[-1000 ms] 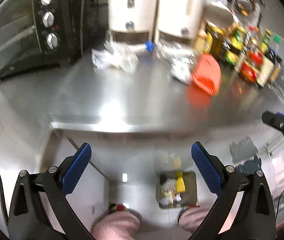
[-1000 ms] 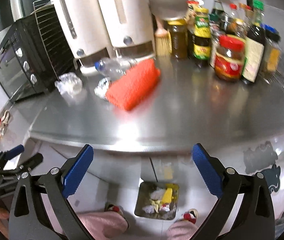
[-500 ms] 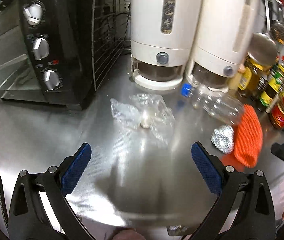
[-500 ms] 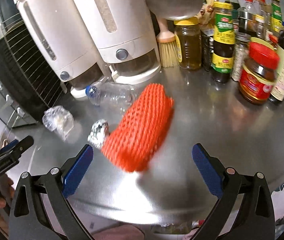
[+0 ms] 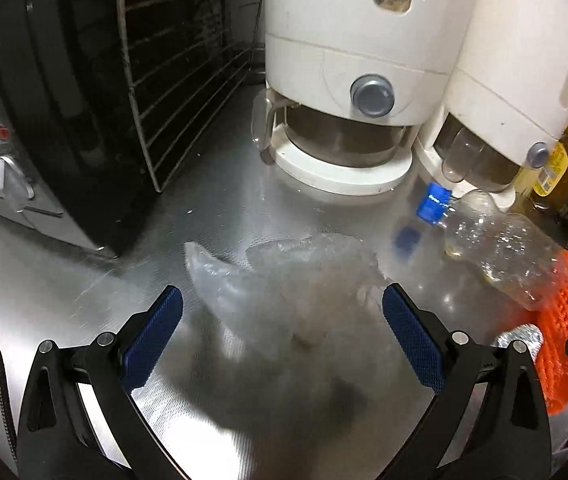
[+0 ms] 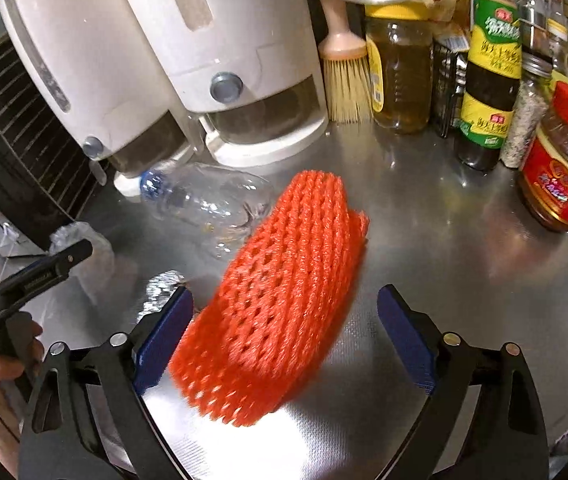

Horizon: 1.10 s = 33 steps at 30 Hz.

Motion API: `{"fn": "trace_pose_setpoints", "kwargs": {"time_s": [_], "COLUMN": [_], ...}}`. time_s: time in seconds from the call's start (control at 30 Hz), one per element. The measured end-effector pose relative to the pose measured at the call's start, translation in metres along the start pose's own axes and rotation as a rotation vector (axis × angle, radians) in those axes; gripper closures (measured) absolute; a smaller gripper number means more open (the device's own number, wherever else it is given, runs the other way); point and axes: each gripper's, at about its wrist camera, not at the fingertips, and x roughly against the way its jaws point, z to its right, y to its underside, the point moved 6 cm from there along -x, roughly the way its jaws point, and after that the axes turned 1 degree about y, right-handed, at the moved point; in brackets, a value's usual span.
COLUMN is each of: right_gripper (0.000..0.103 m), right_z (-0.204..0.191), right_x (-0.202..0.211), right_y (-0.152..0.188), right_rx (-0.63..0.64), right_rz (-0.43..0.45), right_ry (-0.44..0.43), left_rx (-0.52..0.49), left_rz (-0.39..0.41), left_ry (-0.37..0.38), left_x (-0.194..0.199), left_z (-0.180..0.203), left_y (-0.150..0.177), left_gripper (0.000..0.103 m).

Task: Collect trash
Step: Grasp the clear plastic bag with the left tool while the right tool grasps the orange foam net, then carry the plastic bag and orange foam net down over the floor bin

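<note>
Orange foam netting (image 6: 279,292) now lies between the wide-open, empty jaws of the right gripper (image 6: 286,334), and crumpled plastic wrap (image 5: 288,284) between the left gripper's (image 5: 282,326), both having closed in from the counter's (image 5: 83,280) edge, ready to grab.

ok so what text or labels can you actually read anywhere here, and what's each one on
None reads clearly.
Tall dark bottle with green and yellow labels: Chinese characters, too blurred to quote.
Red-lidded glass jar with red label: print smeared, illegible.
Black left gripper seen from the right wrist: small white lettering, too small.
Yellow-capped oil jar: label turned edge-on.
</note>
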Motion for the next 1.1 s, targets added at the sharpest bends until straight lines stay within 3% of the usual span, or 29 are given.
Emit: {"fn": "trace_pose_setpoints", "kwargs": {"time_s": [0.13,0.2,0.37,0.43,0.47,0.7,1.1], "right_gripper": [0.025,0.042,0.072,0.077,0.078,0.08,0.08], "right_z": [0.005,0.006,0.005,0.008,0.009,0.016,0.003], "right_x": [-0.015,-0.021,-0.018,-0.01,-0.006,0.042,0.154], "right_y": [0.002,0.004,0.007,0.008,0.008,0.01,0.054], "right_rx": [-0.001,0.008,0.043,0.042,0.043,0.046,0.1], "right_rz": [-0.033,-0.046,-0.033,-0.025,-0.019,0.047,0.148], "right_ry": [-0.009,-0.016,0.008,0.003,0.006,0.01,-0.027], "left_rx": [-0.023,-0.035,-0.072,-0.069,-0.068,-0.103,-0.147], "left_rz": [-0.013,-0.024,-0.036,-0.037,-0.041,-0.001,0.144], "left_ry": [0.013,0.021,0.019,0.031,0.036,0.04,0.12], "left_x": [-0.012,-0.016,-0.021,-0.017,-0.015,0.031,0.176], "left_z": [0.006,0.011,0.022,0.024,0.024,0.033,0.072], "left_y": [-0.001,0.0,0.004,0.005,0.006,0.02,0.071], "left_gripper": [0.009,0.016,0.051,0.082,0.088,0.092,0.092]}}
